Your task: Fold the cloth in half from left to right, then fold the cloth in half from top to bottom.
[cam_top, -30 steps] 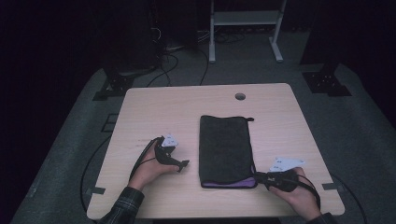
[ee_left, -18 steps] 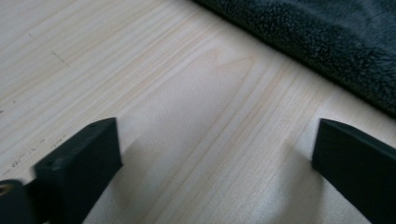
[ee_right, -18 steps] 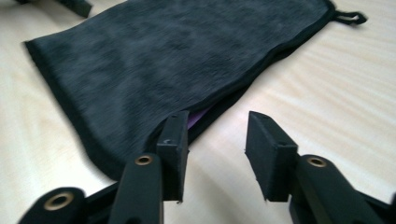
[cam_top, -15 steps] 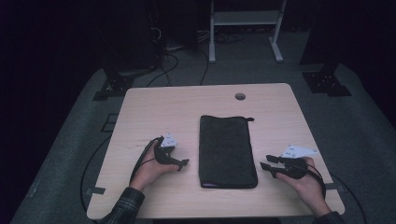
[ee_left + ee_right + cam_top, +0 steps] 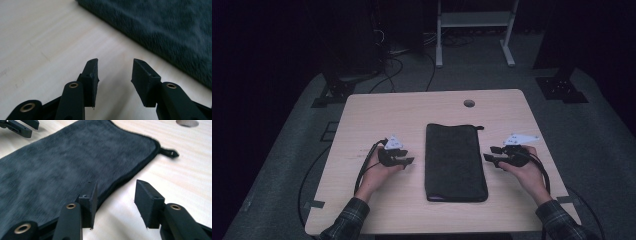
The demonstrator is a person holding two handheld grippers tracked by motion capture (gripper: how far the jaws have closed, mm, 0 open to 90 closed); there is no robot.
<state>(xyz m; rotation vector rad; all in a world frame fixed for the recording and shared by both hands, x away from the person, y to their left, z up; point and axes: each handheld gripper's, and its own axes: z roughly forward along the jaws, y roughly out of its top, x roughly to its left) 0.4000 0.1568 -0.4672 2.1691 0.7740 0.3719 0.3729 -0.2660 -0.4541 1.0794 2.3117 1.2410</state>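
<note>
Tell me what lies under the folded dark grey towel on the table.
The folded dark grey terry towel lies flat on the light wooden table. A thin purple strip peeks out at its near left corner, perhaps a label or inner layer. Anything else beneath is covered.

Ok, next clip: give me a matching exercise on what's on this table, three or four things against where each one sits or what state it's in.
Things:
1. dark towel
2. left gripper
3. right gripper
4. round hole

Places or states:
A. in the tabletop, beyond the towel's far edge
B. jaws apart with nothing between them, beside the towel's right edge
C. folded flat in the middle of the table
D. jaws apart with nothing between them, beside the towel's left edge

Pairs: 1-C, 2-D, 3-B, 4-A
</note>
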